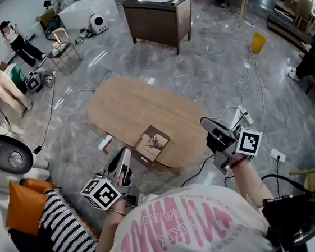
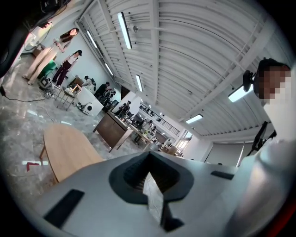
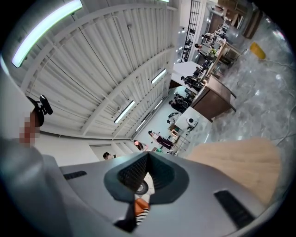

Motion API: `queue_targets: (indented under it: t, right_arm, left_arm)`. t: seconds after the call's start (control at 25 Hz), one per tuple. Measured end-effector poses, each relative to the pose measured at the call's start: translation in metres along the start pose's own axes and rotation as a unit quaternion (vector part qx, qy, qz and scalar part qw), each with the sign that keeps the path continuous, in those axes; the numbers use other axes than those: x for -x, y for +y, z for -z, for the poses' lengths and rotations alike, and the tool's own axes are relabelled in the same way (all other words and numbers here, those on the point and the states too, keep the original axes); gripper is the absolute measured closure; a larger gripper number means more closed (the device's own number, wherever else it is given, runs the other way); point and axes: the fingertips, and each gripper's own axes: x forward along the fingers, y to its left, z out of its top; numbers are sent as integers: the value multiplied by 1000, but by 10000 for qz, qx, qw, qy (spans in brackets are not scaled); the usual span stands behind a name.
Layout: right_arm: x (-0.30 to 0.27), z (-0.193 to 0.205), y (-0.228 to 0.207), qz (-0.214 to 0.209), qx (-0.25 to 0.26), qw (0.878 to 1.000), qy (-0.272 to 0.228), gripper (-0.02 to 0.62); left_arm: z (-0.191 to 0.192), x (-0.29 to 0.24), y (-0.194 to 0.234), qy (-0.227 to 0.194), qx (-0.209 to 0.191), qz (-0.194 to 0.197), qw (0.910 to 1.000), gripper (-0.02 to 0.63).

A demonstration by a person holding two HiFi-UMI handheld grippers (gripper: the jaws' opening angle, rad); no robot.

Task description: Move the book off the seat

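We judge the book point(image 1: 152, 144) delivered onto the wooden table point(image 1: 115, 105); our left gripper point(image 1: 126, 154) and right gripper point(image 1: 206, 124) are closed, empty; nothing remains to grasp.

You've got an oval wooden bench point(image 1: 122, 105) right in front of you on the grey marble floor point(image 1: 211, 74), with a dark cabinet point(image 1: 157, 20) well behind it and a yellow bucket point(image 1: 257, 42) off to the right. Far left there's a person in beige point(image 1: 3, 83) near a person in dark trousers point(image 1: 22, 46). Down by your left side an orange cushion point(image 1: 22, 207) touches a black-and-white striped cushion point(image 1: 65, 229).
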Motion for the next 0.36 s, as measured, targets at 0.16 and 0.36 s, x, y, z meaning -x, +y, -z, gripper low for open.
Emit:
queue_targets:
  t: [0.16,0.36]
  right_arm:
    - [0,0,-1,39,11,10000,20,588]
    - [0,1,0,59,61,10000,52,588]
  left_arm:
    - [-3,-2,-4,-24,-62,102,9999,598]
    - [-3,-2,-5,11,-93,138,9999,598]
